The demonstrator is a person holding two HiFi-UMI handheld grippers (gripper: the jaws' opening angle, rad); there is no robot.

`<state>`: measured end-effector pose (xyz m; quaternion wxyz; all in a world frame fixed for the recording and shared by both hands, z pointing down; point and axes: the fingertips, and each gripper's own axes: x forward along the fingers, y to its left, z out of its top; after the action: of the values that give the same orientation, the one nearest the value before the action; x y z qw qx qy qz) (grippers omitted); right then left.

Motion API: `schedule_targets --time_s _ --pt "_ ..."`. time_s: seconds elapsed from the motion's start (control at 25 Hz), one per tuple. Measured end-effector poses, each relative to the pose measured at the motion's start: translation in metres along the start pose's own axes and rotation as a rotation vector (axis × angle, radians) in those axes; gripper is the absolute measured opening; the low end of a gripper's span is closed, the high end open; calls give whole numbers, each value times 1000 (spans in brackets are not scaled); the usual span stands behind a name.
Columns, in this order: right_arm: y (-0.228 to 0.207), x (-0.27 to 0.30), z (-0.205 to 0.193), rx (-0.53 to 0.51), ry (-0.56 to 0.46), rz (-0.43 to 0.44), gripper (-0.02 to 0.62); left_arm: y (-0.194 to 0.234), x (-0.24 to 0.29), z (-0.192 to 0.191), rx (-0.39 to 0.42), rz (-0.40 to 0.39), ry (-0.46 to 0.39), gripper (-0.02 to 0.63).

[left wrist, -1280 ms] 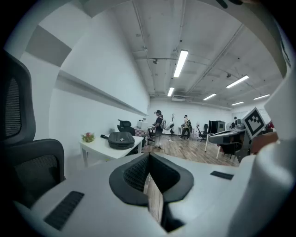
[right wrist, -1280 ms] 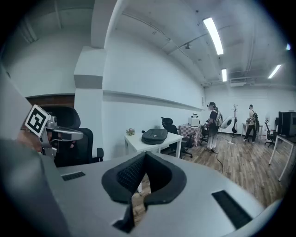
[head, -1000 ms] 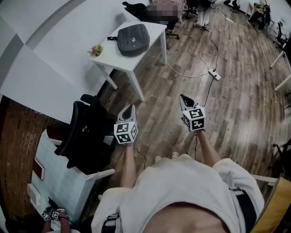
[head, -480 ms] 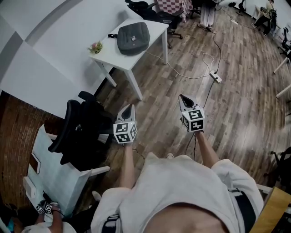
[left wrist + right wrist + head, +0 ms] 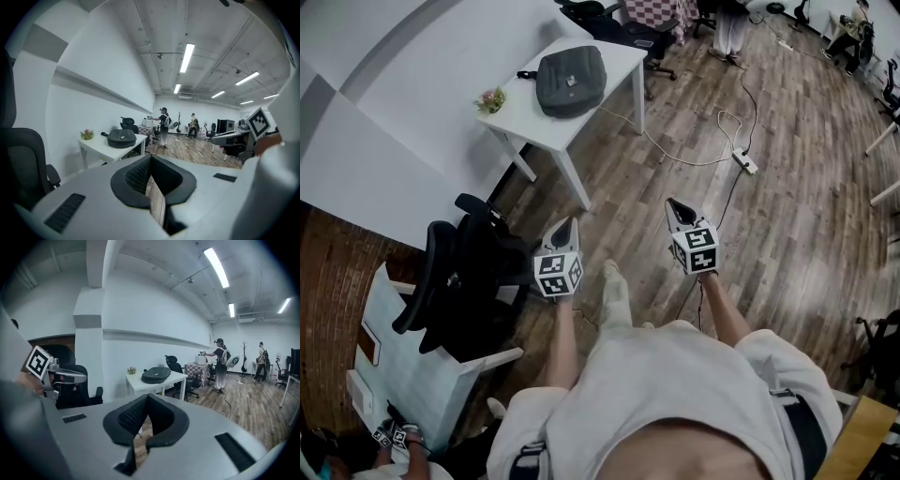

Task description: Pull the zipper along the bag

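Note:
A dark grey bag (image 5: 571,80) lies flat on a small white table (image 5: 614,54) far ahead of me; it also shows as the bag (image 5: 121,138) in the left gripper view and the bag (image 5: 156,375) in the right gripper view. My left gripper (image 5: 569,222) and right gripper (image 5: 674,204) are held side by side over the wood floor, well short of the table. Both are shut with nothing between the jaws, as the left gripper (image 5: 149,164) and right gripper (image 5: 146,401) show close up. The zipper is too small to make out.
A small flower pot (image 5: 491,99) stands at the table's left corner. A black office chair (image 5: 455,272) is close on my left beside a white desk (image 5: 398,370). A cable and power strip (image 5: 744,161) lie on the floor ahead right. People stand far off (image 5: 163,126).
I have stepped forward: a foot now shows between the grippers, and the table and bag have shifted slightly in the head view. Both grippers stay shut and side by side.

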<state>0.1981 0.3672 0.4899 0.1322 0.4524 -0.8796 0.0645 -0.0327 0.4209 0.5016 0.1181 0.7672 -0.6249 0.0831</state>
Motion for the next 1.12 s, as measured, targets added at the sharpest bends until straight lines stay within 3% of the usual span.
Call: schedule_targets --time_s 0.24,0.72,1.12 --pt "-17 60 13 -17 11 -12 14 32 62 11 -11 -25 -6 26" --pt "-61 213 89 -24 5 -78 12 120 215 90 11 -112 -25 25" --pt "-99 312 115 -20 21 -143 12 168 328 122 35 -200 -9 26"
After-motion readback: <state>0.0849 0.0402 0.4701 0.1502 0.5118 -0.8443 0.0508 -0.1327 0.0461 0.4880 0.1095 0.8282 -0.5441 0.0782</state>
